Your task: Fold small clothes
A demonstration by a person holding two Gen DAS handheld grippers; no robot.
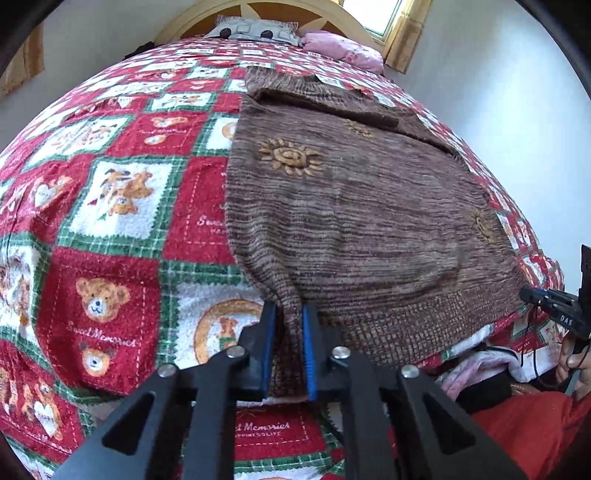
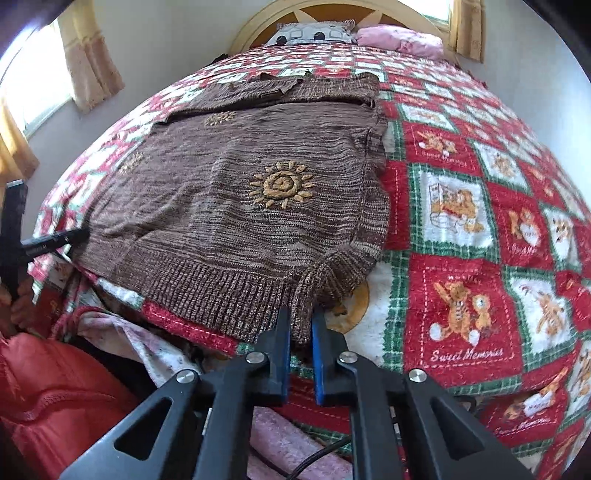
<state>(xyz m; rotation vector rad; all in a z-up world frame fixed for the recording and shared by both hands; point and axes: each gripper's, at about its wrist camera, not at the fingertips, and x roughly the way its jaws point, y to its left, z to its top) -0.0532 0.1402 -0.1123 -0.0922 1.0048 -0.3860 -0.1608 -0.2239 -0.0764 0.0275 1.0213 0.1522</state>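
Bedroom, pale walls, curtained windows, rounded headboard (image 2: 340, 14) far off with a patterned pillow (image 2: 314, 33) and a pink pillow (image 2: 402, 38) against it. Bed spread with a red, green and white teddy-bear blanket (image 2: 461, 295). Brown knit sweater (image 2: 236, 206) laid flat on that blanket, ribbed hem toward the near edge of the bed, neck toward the headboard, sleeves apparently folded in across the top; orange sun motifs on the front. Left gripper (image 1: 289, 321) pinching one hem corner, blue pads pressed onto a bunched ridge of knit. Right gripper (image 2: 300, 325) pinching the other hem corner the same way, fabric puckered up between the pads. Judged purpose of the paired hold: both bottom corners taken at once so the hem can be lifted evenly and carried up toward the neck, keeping the fold square. Seen only from the left wrist: sweater's far side running off to the right, and the other gripper's tip at the picture's right edge, by that corner. Seen only from the right wrist: the whole neckline and the upper edge with its small tear-like flap, a window at left, and the left gripper's tip reaching the hem at the far left. Red clothing of the person low in both views.
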